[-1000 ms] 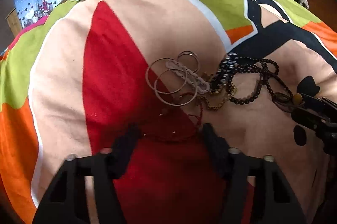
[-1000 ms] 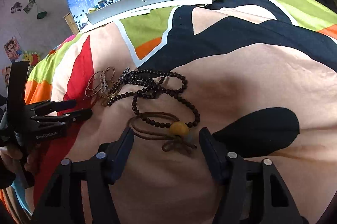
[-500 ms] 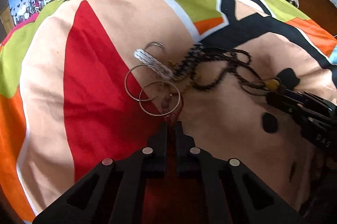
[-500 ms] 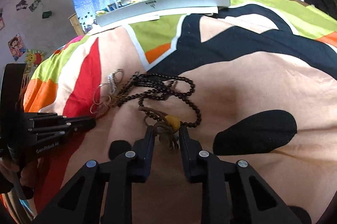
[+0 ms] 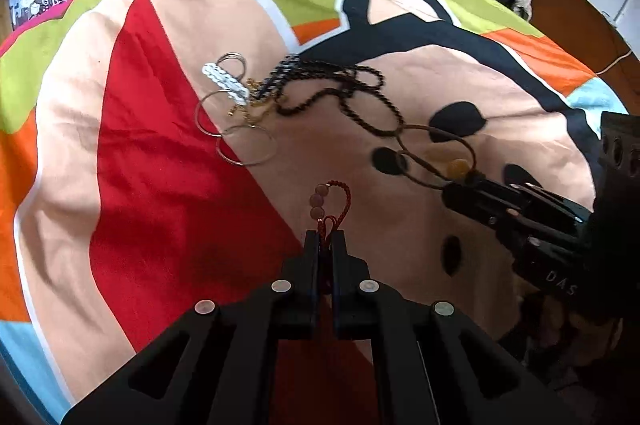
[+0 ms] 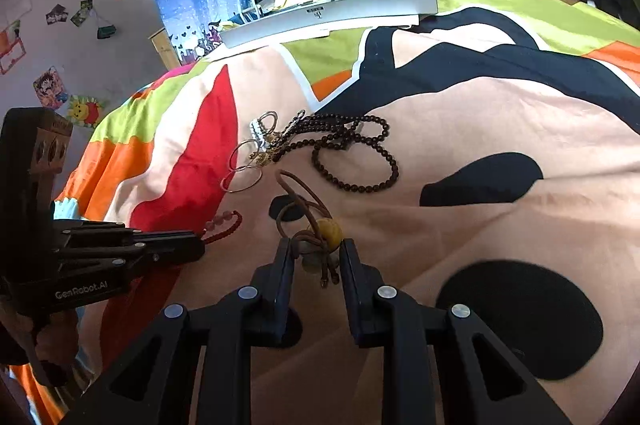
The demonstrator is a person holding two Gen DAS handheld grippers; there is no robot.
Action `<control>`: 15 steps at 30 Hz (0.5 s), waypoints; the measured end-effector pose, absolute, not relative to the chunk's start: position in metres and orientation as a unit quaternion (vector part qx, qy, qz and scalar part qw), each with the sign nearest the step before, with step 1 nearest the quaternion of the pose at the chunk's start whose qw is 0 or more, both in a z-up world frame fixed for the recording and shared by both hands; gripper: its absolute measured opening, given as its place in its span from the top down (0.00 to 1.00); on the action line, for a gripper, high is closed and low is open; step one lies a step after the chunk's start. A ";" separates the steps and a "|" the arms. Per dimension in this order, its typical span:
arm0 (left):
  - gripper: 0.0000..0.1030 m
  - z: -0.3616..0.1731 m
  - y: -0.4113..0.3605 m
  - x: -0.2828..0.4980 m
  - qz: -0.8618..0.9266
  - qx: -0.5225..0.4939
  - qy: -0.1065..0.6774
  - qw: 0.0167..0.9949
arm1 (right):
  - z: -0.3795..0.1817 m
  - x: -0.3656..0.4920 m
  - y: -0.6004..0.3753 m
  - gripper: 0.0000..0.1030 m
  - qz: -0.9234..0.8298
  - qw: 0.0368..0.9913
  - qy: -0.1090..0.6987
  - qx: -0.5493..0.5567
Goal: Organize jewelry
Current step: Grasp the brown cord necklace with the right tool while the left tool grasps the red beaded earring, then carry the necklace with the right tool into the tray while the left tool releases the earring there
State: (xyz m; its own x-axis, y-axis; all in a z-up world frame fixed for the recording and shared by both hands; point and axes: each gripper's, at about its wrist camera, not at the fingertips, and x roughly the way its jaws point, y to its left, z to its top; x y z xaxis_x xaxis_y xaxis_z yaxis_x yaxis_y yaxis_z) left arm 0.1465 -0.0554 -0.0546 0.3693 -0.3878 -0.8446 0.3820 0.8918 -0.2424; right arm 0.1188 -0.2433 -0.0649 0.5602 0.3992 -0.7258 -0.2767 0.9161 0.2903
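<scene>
**Clerk:** Item one?

**Operator:** Red cord bracelet (image 5: 334,203), pink beads on it. I have it in the left gripper (image 5: 325,239), jaws pinched tight on its knotted end; the loop hangs clear, near side of the pile.

**Clerk:** Item two?

**Operator:** Brown cord necklace (image 6: 298,201) with a yellow bead (image 6: 325,231). My right gripper (image 6: 316,257) stands partly closed around the knot and bead (the fingers bracket the cord, but I cannot say they truly clamp it). Its loops trail back toward the heap.

**Clerk:** Remaining stock?

**Operator:** Dark bead strand (image 6: 352,153), coiled, right of the heap. Thin hoop bangles (image 5: 236,133), left side. A white linked bracelet (image 5: 226,83) and a gold chain (image 5: 250,105), tangled at the far-left edge. All lie on the patterned bedspread (image 5: 152,161).

**Clerk:** Destination?

**Operator:** Possibly the white tray (image 6: 332,15) at the far end of the bed; I only guess so.

**Clerk:** Progress?

**Operator:** Early, in my judgement. Two pieces drawn partly out of the heap, none put away; four or so untouched.
</scene>
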 end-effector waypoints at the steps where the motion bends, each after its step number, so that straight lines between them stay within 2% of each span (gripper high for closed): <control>1: 0.97 -0.052 -0.057 0.144 -0.235 -0.002 0.509 0.828 | -0.062 0.117 -0.244 0.79 0.192 0.882 0.424 0.073; 8: 0.97 -0.016 -0.060 0.150 -0.235 -0.010 0.472 0.850 | -0.028 0.127 -0.246 0.79 0.198 0.900 0.379 0.085; 15: 0.97 0.032 -0.055 0.211 -0.193 -0.014 0.395 0.898 | 0.020 0.189 -0.252 0.79 0.196 0.920 0.327 0.090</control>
State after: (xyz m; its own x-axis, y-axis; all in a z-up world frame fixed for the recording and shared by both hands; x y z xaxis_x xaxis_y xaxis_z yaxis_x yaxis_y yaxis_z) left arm 0.2107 -0.0554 0.0318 0.6131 -0.3565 -0.7050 0.3350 0.9255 -0.1767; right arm 0.1892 -0.2516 0.0197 0.7095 0.4202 -0.5657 -0.3029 0.9067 0.2935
